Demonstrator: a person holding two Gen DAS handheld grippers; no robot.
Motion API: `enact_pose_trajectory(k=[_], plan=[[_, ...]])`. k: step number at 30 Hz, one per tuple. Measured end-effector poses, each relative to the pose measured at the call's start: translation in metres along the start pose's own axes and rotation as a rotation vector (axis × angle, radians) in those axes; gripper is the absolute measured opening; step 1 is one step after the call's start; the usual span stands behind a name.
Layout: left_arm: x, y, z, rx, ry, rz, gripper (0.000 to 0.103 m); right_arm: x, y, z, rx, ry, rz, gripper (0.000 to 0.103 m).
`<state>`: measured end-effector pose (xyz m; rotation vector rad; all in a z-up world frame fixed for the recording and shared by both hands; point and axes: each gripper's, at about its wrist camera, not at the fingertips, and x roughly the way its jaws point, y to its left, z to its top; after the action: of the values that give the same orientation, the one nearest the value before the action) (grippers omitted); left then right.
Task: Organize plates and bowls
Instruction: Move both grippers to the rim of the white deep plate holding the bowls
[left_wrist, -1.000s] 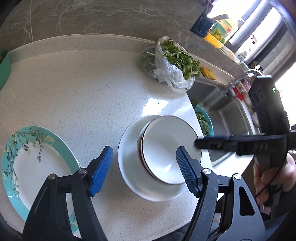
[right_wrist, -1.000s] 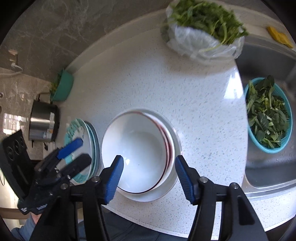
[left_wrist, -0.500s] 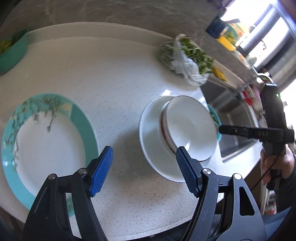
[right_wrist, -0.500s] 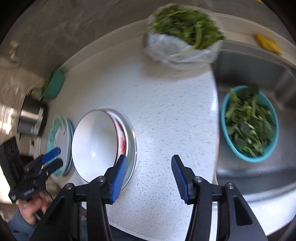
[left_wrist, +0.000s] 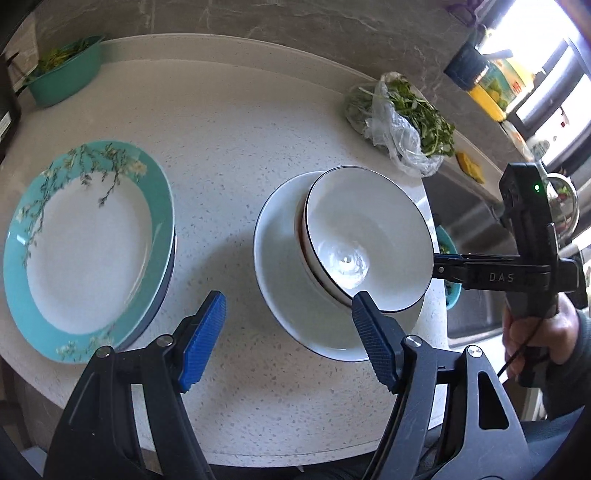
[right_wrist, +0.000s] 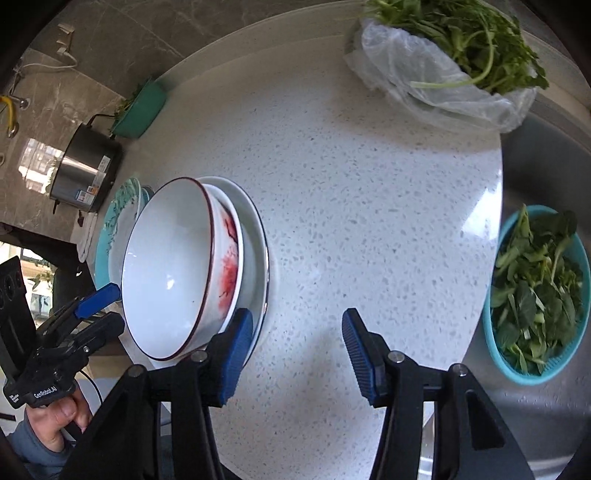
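Glazed white ceramic sits at the centre of your left view: a bowl (left_wrist: 369, 243) with a thin dark rim, nested in a second bowl, both resting on a wide white plate (left_wrist: 280, 266) on the speckled pale tabletop (left_wrist: 229, 122). Round, it has no long axis; its mouth opens upward and looks tilted toward the lens in both views. At the left of that frame lies a teal-rimmed plate (left_wrist: 88, 236) with a blossom-branch pattern, stacked on another plate.

Your left tongs (left_wrist: 288, 336) are spread, with bare tabletop and the plate's near edge between the ribbed blue pads, gripping nothing. Your right tongs (right_wrist: 295, 354) are also spread, over bare tabletop, and they have just been closing somewhat; their left pad stands beside the plate's rim, and whether it touches cannot be told.

Only the right view shows the red splashed pattern on the bowl's outer wall (right_wrist: 229, 266), a steel pot (right_wrist: 85, 170) at upper left, and the whole teal basket of leafy greens (right_wrist: 535, 291) in the sink. Only the left view shows the teal plate's full face.
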<state>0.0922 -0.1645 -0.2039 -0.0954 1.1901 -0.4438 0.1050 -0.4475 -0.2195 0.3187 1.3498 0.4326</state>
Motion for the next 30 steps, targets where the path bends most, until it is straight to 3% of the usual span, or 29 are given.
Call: enact_pose_trajectory(k=[5, 10, 17, 25, 30], plan=[[-0.006, -0.005, -0.004, -0.018, -0.018, 0.015, 0.069, 0.001, -0.001, 0.005, -0.057, -0.009, 0.029, 0.054], [0.005, -0.005, -0.003, -0.079, 0.023, -0.019, 0.070, 0.001, -0.003, 0.010, -0.079, -0.003, 0.038, 0.054], [0.006, 0.016, -0.002, -0.204, 0.010, -0.116, 0.067, -0.003, -0.013, 0.011, -0.070, -0.006, 0.088, 0.054], [0.005, 0.021, -0.010, -0.232, 0.018, -0.126, 0.066, -0.001, -0.013, 0.014, -0.085, 0.004, 0.101, 0.054], [0.014, 0.024, -0.014, -0.251, 0.035, -0.118, 0.036, 0.001, -0.012, 0.016, -0.096, 0.013, 0.102, 0.054]])
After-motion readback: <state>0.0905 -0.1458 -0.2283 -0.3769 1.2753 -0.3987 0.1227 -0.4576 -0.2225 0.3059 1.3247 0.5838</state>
